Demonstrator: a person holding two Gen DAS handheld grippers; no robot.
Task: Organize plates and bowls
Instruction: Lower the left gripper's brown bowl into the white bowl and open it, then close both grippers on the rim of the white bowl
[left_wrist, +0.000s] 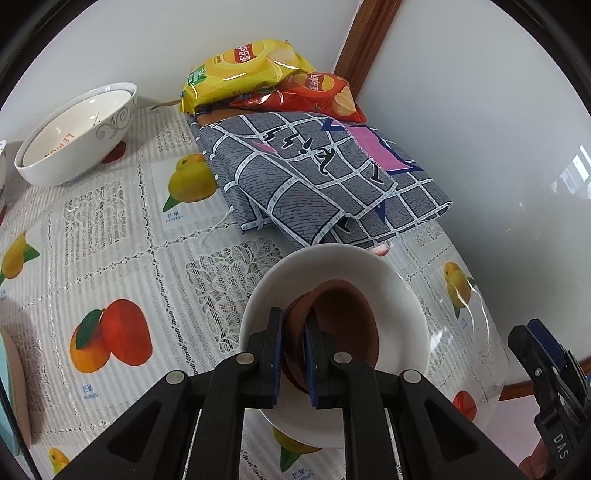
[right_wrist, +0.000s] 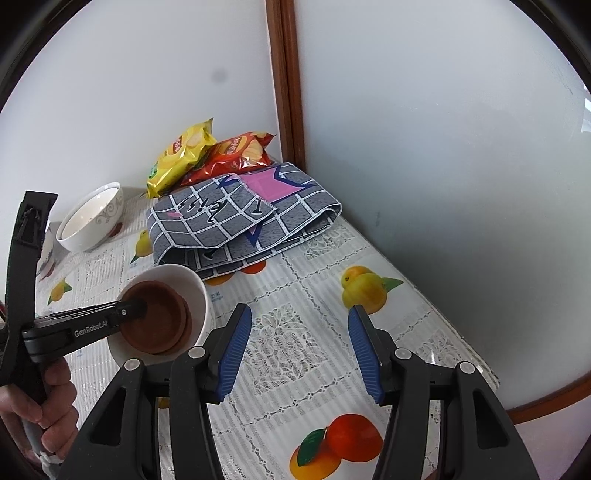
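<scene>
My left gripper (left_wrist: 293, 350) is shut on the rim of a brown bowl (left_wrist: 343, 325), which sits nested with another brown bowl inside a white bowl (left_wrist: 402, 295) on the table. In the right wrist view the same brown bowls (right_wrist: 159, 321) and white bowl (right_wrist: 194, 284) show at the left, with the left gripper (right_wrist: 138, 308) reaching in. My right gripper (right_wrist: 301, 350) is open and empty over the tablecloth, to the right of that stack. Two nested white bowls (left_wrist: 74, 136) stand at the far left, also in the right wrist view (right_wrist: 90, 218).
A folded grey checked cloth (left_wrist: 314, 173) lies behind the stack, with a yellow chip bag (left_wrist: 243, 70) and a red chip bag (left_wrist: 317, 92) against the wall. The fruit-print tablecloth (left_wrist: 110, 240) covers the table. The table edge runs close on the right (right_wrist: 480, 354).
</scene>
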